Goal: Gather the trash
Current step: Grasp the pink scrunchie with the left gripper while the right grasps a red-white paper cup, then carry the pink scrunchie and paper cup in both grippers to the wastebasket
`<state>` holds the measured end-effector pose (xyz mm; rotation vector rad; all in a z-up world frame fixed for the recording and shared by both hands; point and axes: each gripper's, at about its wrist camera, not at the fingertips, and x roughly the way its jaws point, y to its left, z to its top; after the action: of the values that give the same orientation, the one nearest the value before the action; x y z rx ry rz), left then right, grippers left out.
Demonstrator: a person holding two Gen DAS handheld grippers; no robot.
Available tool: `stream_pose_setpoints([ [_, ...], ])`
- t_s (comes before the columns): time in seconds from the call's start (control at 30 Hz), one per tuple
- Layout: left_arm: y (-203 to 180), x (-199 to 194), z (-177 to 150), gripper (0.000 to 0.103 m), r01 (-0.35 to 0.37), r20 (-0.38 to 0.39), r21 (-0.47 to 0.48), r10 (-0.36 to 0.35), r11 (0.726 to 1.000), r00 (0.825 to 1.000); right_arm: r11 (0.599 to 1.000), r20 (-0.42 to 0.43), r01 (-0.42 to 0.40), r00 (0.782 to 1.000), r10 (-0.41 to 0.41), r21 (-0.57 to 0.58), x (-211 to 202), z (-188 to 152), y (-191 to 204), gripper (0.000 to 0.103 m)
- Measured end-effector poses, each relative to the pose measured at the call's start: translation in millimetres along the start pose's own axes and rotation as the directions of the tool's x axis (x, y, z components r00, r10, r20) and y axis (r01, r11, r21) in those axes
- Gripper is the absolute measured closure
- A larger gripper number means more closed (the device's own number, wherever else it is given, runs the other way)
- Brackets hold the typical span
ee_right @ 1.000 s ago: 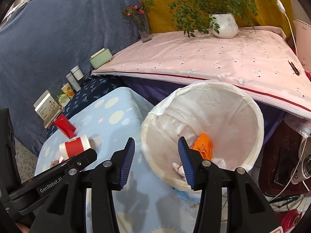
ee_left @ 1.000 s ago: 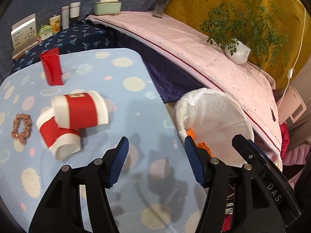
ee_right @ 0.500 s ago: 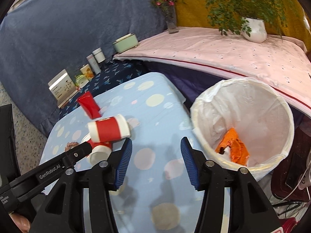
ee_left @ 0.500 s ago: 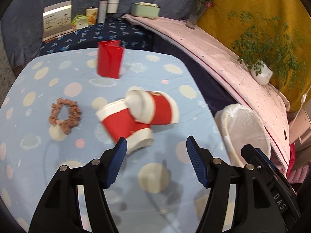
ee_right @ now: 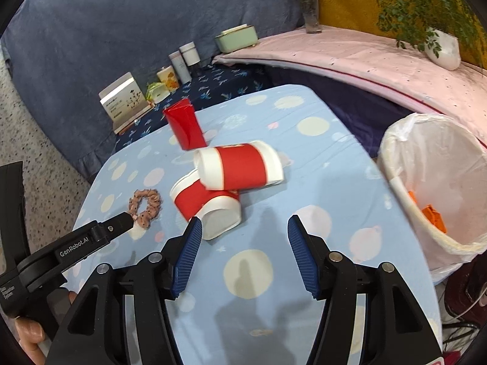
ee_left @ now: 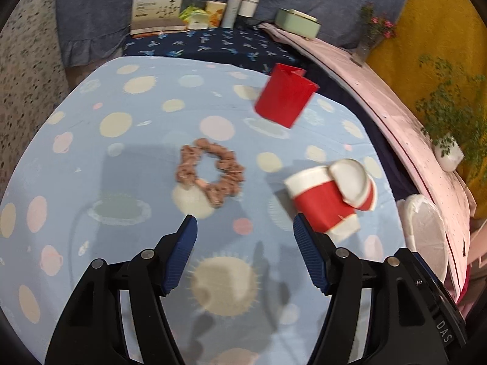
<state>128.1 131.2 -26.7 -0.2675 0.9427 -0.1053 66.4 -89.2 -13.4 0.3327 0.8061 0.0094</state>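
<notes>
Two red-and-white paper cups lie on their sides on the blue spotted tablecloth, one [ee_right: 240, 168] resting on the other [ee_right: 204, 205]; they also show in the left wrist view [ee_left: 322, 202]. A red folded carton [ee_left: 284, 95] stands behind them [ee_right: 185, 127]. A white-lined trash bin [ee_right: 432, 179] at the table's right edge holds orange scraps. My left gripper [ee_left: 245, 237] is open and empty, just left of the cups. My right gripper [ee_right: 243, 237] is open and empty, just in front of the lower cup.
A pink scrunchie [ee_left: 210, 172] lies on the cloth left of the cups. Boxes, jars and a green container [ee_right: 237, 38] line the dark blue shelf behind. A pink-covered ledge [ee_right: 365, 57] holds a potted plant and a flower vase.
Both grippers have swung left, away from the trash bin and toward the cups. The cups now sit closer to both grippers. Both stay open.
</notes>
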Motion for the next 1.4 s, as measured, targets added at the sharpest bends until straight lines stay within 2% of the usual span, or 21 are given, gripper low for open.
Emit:
stream_pose_setpoints([
  [0.13,24,8,6,0.041,-0.018,-0.007,-0.039,0.018,0.999,1.000,1.000,-0.020,-0.007,1.000,0.007,-0.006,17,0,12,0.042],
  [0.33,46,27,18,0.040,-0.035,-0.023,-0.078,0.033,0.996,0.999,1.000,-0.058,-0.011,0.998,0.011,-0.008,48,5,23,0.042],
  [0.47,52,41,28,0.034,-0.046,-0.030,-0.093,0.044,0.995,0.999,1.000,-0.078,-0.008,0.997,0.007,-0.008,67,9,27,0.042],
  [0.7,55,67,41,0.034,-0.044,-0.051,-0.087,0.040,0.995,0.998,1.000,-0.103,-0.027,0.994,0.028,0.013,91,13,25,0.042],
  [0.83,49,72,42,0.037,-0.052,-0.038,-0.050,0.050,0.997,0.998,0.999,-0.110,-0.049,0.993,0.050,0.013,98,14,29,0.042],
  [0.93,47,74,42,0.048,-0.047,-0.037,-0.025,0.046,0.999,0.998,0.998,-0.120,-0.063,0.991,0.064,0.010,101,13,32,0.045],
  [0.97,46,75,41,0.055,-0.044,-0.038,-0.019,0.043,0.999,0.998,0.997,-0.121,-0.071,0.990,0.071,0.008,102,12,34,0.048],
  [1.0,45,75,41,0.068,-0.033,-0.041,-0.015,0.032,0.999,0.999,0.997,-0.122,-0.076,0.990,0.076,0.007,102,11,35,0.048],
  [1.07,45,76,40,0.084,-0.010,-0.054,-0.009,0.009,1.000,0.999,0.997,-0.118,-0.079,0.990,0.079,0.003,100,9,37,0.052],
  [1.1,44,75,39,0.088,0.002,-0.059,-0.005,-0.002,1.000,0.998,0.996,-0.118,-0.085,0.989,0.085,0.003,99,9,38,0.054],
  [1.23,39,69,32,0.093,0.019,-0.064,0.004,-0.018,1.000,0.998,0.996,-0.112,-0.092,0.990,0.091,-0.005,90,6,41,0.060],
  [1.4,31,53,24,0.094,0.033,-0.057,0.010,-0.032,0.999,0.998,0.994,-0.091,-0.104,0.991,0.103,-0.012,71,4,44,0.060],
])
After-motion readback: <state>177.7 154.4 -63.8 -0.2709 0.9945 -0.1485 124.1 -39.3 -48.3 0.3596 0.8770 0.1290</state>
